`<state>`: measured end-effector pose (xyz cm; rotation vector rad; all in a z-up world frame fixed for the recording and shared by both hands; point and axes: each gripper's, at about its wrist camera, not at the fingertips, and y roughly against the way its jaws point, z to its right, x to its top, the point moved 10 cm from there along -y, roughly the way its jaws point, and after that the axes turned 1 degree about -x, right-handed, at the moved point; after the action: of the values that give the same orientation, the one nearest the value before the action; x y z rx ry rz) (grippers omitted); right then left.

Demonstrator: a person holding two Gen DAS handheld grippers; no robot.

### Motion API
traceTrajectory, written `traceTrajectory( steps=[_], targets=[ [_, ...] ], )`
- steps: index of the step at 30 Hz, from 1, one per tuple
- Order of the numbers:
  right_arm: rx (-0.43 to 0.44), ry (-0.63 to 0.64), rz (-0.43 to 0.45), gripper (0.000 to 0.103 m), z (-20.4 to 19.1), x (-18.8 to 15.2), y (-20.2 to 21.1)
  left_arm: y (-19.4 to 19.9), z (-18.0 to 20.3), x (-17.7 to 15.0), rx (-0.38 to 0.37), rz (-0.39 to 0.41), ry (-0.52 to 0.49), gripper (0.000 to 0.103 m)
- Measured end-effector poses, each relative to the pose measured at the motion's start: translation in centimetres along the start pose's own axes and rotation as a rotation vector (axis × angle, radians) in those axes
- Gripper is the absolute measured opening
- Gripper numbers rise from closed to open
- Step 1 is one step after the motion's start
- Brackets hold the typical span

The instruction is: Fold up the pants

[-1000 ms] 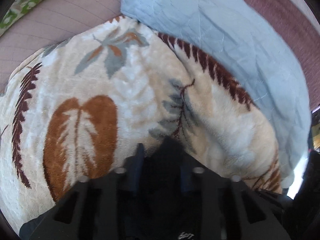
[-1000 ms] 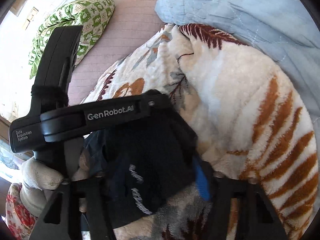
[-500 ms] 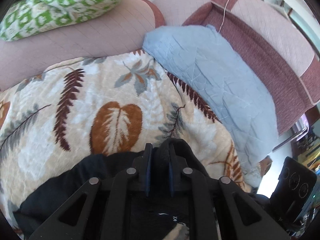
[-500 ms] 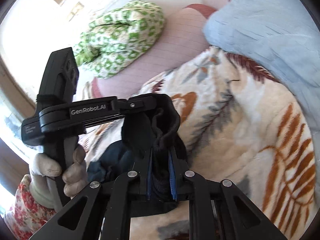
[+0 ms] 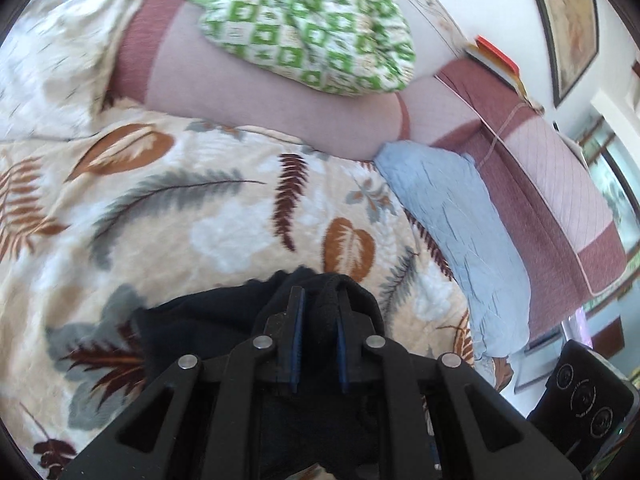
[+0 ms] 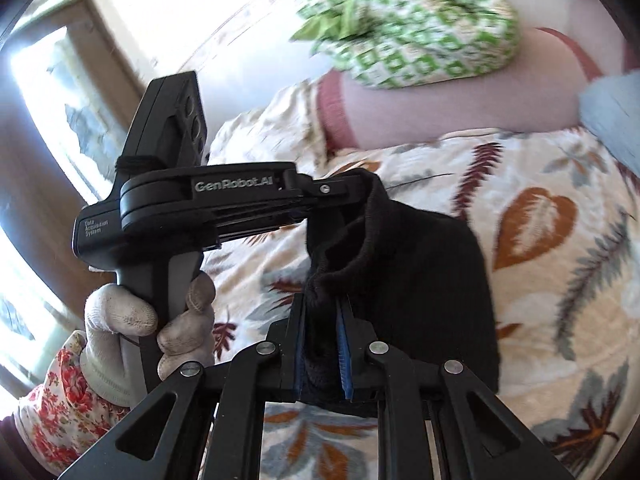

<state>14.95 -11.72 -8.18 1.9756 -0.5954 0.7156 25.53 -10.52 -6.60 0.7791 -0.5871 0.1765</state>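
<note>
Black pants (image 6: 404,264) pinched between left gripper (image 5: 319,320) fingers; right gripper (image 6: 322,320) fingers clenched on them too, above leaf-print blanket (image 5: 192,216)

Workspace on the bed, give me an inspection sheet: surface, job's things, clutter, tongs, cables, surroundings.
Surface: leaf-print fleece blanket spread over a pink quilted cover.
Job's things: black pants, bunched, lifted off the blanket by one edge.
Clutter: green patterned pillow; light blue quilt; red book.
Tongs: left tongs shut on the pants; right tongs shut on the pants, having just closed further.
Cables: nothing seen.
Surroundings: framed picture on the wall; gloved hand, floral sleeve.
</note>
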Motion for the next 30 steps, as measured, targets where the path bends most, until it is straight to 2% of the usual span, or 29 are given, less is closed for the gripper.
traceTrajectory(
  steps=[4, 9, 10, 12, 13, 14, 15, 16, 17, 20, 22, 25, 27, 28, 30],
  targets=[
    [-0.014, 0.04, -0.083, 0.016, -2.3, -1.8, -4.4, 0.6, -4.2, -1.0, 0.028, 0.004, 0.062, 0.013],
    [-0.067, 0.083, -0.179, 0.016, -2.8, -3.9, -9.1, 0.9, -8.8, -2.7, 0.072, -0.004, 0.126, 0.014],
    [-0.071, 0.088, -0.192, 0.019, -2.7, -4.3, -9.7, 1.0, -9.4, -3.0, 0.077, -0.005, 0.136, 0.016],
    [-0.072, 0.093, -0.195, 0.021, -2.6, -4.6, -10.5, 1.8, -10.0, -3.2, 0.077, 0.004, 0.147, 0.03],
    [-0.068, 0.094, -0.194, 0.03, -2.6, -4.7, -10.4, 2.5, -10.3, -3.2, 0.081, 0.017, 0.148, 0.035],
    [-0.062, 0.094, -0.197, 0.044, -2.7, -4.9, -10.3, 3.2, -10.5, -3.1, 0.082, 0.034, 0.151, 0.041],
    [-0.051, 0.094, -0.202, 0.051, -3.0, -4.9, -10.2, 4.0, -10.7, -2.9, 0.08, 0.054, 0.157, 0.045],
    [-0.042, 0.1, -0.203, 0.061, -3.3, -5.0, -9.9, 4.8, -11.0, -2.7, 0.075, 0.076, 0.168, 0.046],
    [-0.038, 0.109, -0.2, 0.064, -3.6, -5.0, -9.6, 5.7, -11.3, -2.5, 0.075, 0.099, 0.185, 0.05],
    [-0.033, 0.148, -0.187, 0.064, -4.4, -5.0, -7.8, 8.0, -12.3, -2.6, 0.115, 0.152, 0.241, 0.051],
    [-0.029, 0.152, -0.154, 0.064, -4.2, -3.9, -6.2, 9.1, -12.0, -3.3, 0.1, 0.182, 0.277, 0.051],
    [-0.085, 0.088, -0.086, 0.064, -2.1, -1.0, -4.1, 9.5, -11.0, -5.7, 0.063, 0.221, 0.334, 0.051],
    [-0.13, 0.04, -0.077, 0.06, -0.2, 0.9, -3.9, 8.6, -10.0, -7.4, 0.031, 0.216, 0.353, 0.051],
    [-0.148, 0.032, -0.078, 0.053, 0.2, 1.6, -4.1, 7.9, -9.7, -8.1, 0.025, 0.204, 0.355, 0.051],
    [-0.176, 0.033, -0.107, 0.05, 0.9, 2.9, -5.3, 6.1, -9.3, -9.7, 0.033, 0.163, 0.347, 0.05]
  ],
)
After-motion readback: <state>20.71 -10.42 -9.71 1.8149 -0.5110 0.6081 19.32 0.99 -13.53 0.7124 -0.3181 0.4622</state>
